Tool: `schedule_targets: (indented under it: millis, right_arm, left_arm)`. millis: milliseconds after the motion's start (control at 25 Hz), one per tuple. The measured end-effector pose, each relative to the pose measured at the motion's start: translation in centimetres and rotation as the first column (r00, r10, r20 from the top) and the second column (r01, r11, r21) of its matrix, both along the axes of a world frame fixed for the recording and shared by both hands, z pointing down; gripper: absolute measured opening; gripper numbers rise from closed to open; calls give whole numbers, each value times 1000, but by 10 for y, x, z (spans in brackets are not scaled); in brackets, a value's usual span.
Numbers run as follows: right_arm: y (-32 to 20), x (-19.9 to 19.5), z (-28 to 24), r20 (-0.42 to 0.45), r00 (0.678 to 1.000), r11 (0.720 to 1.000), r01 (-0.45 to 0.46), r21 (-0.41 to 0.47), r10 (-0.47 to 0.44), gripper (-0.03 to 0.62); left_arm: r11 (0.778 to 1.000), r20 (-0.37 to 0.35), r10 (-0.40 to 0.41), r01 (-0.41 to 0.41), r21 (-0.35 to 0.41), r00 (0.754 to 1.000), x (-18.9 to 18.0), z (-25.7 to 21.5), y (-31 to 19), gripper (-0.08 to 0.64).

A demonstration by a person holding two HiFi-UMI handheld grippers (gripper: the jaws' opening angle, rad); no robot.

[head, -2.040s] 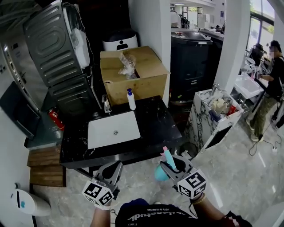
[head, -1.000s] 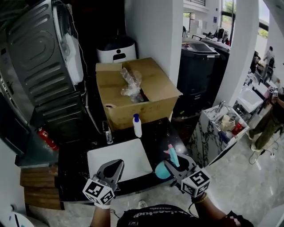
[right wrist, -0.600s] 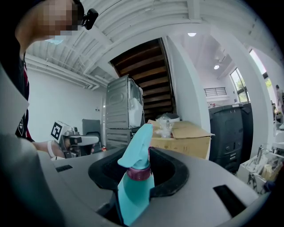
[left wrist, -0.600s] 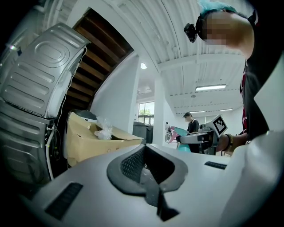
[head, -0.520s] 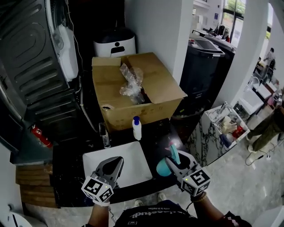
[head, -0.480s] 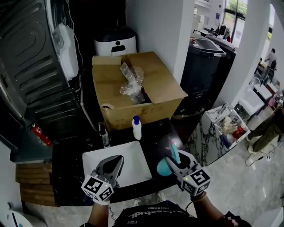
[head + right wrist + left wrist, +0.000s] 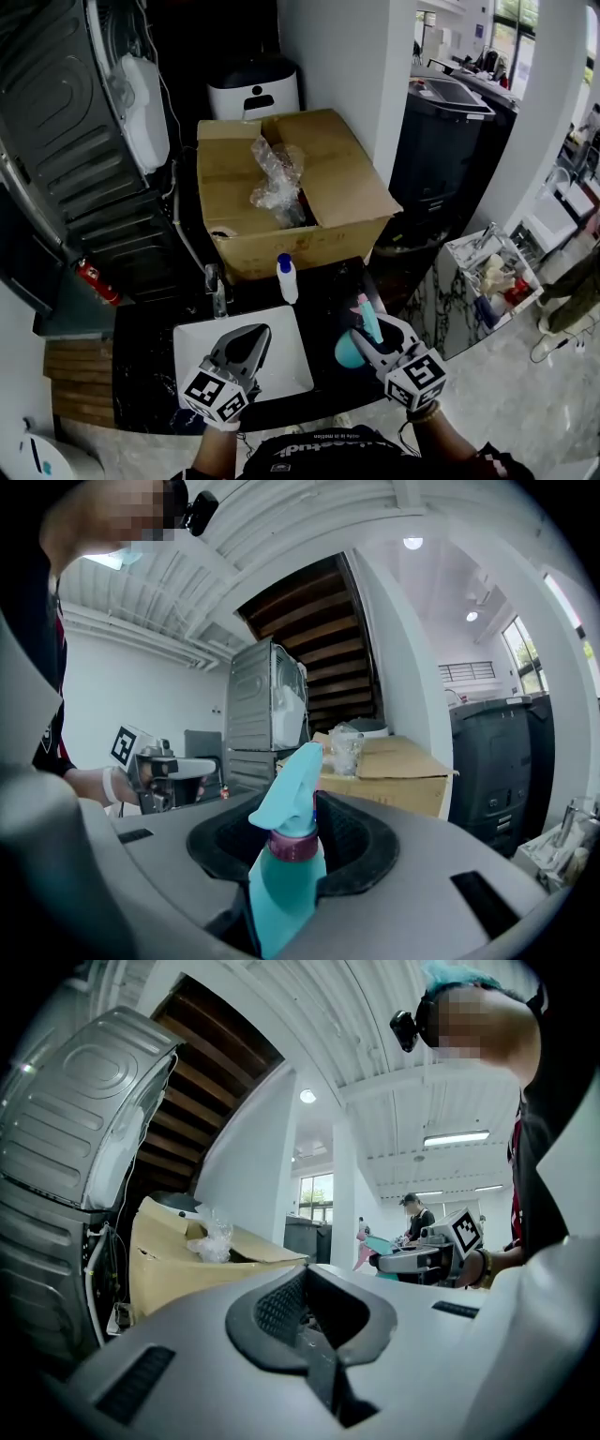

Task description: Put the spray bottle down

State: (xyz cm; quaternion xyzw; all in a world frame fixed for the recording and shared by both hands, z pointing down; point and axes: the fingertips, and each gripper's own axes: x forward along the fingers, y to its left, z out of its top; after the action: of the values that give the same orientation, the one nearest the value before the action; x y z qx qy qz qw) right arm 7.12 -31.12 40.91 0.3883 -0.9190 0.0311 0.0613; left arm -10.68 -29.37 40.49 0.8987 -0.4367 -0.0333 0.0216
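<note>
Both tongs have come forward since 2 s ago. Back then they hung over the pale floor, short of the counter. Now they are over it, & the box looks nearer too. The L tongs [image 7: 255, 333] are over the white sink [image 7: 192, 341], tips pointing at its far rim. They are clenched, the two jaws pressed tip to tip w/ nothing btw them. The R tongs [image 7: 364, 326] are to the R of the sink, over the black counter [image 7: 326, 295], & they are grasping the spray bottle [image 7: 349, 352]. It's a teal bottle w/ a pinkish ring at the neck. The dark pads squeeze it on both sides below that ring, & its spray head sticks up above the jaws. In the right gripper view it stands about upright. I can't tell if its bottom touches the counter. Ahead of the tongs, roughly btw the two, a small white bottle [image 7: 286, 279] w/ a blue cap stands just behind the sink. A tap [image 7: 215, 289] is ahead of the L tongs, a bit to their L. Further ahead of both is a big open cardboard box [image 7: 328, 202] w/ crumpled clear plastic [image 7: 277, 178] inside. Well off to the L of the L tongs, a red fire extinguisher [image 7: 97, 281] sits down low by grey metal panels [image 7: 66, 141].
</note>
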Motion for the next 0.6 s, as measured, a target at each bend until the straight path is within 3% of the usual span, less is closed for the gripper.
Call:
schedule_targets:
  millis: [280,600]
  right_arm:
    - [-23,15,7,20,1000,1000,0,-15,1,172]
    - [-72,26,31,-22,999,999,-43,9,44,171]
  left_arm:
    - [1000,4,-7,7,-12,1000,16,1,-19,15]
    - [1000,37,-12,13,-24,999,22,22,-40,15]
